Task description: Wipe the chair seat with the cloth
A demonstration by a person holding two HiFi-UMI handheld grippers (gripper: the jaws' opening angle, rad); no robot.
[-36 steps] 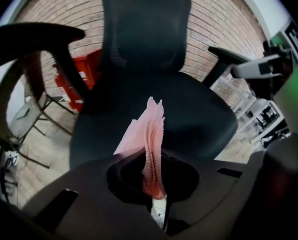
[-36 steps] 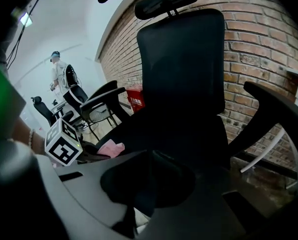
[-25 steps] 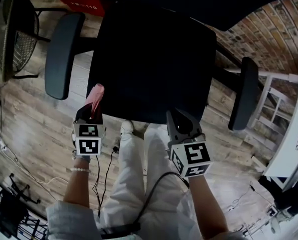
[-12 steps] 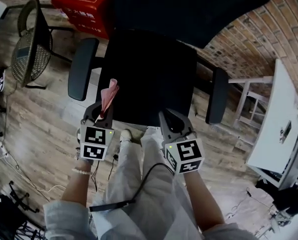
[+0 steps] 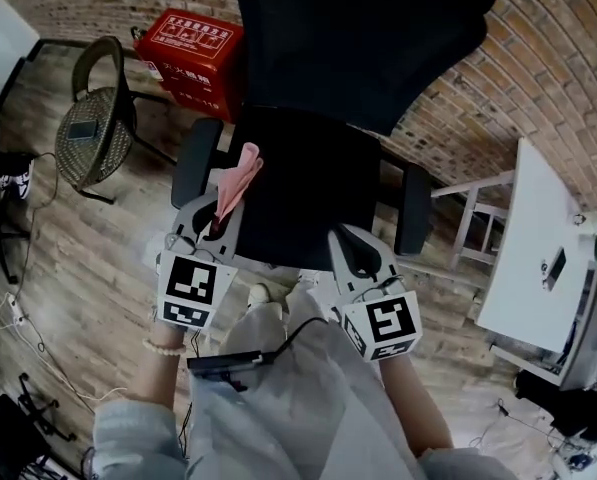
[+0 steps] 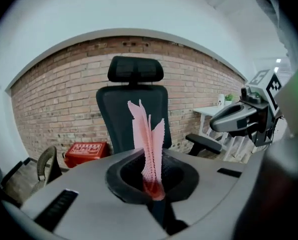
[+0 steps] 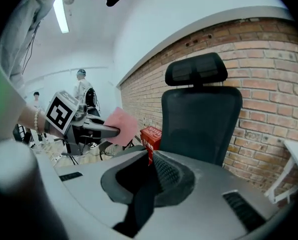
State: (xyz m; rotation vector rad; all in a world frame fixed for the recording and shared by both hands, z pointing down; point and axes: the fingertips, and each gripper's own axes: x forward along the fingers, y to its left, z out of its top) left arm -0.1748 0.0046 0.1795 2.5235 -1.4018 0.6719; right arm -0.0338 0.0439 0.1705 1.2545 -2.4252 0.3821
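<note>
A black office chair with a dark seat (image 5: 303, 183), tall backrest (image 6: 133, 115) and headrest stands before a brick wall. My left gripper (image 5: 216, 218) hangs over the seat's left front corner, shut on a pink cloth (image 5: 236, 178) that sticks up from its jaws (image 6: 148, 154). In the right gripper view the cloth (image 7: 123, 126) shows as a flat pink square. My right gripper (image 5: 350, 253) is near the seat's front right edge, its jaws pressed together with nothing between them (image 7: 156, 176).
A red box (image 5: 190, 50) sits on the wood floor left of the chair, beside a wicker chair (image 5: 93, 128). A white table (image 5: 533, 258) stands at the right. The chair's armrests (image 5: 412, 208) flank the seat. People stand in the background of the right gripper view.
The view has pulled back and up, so the chair looks smaller and farther. Both grippers have kept their places at the seat's front edge, the left still holding the cloth.
</note>
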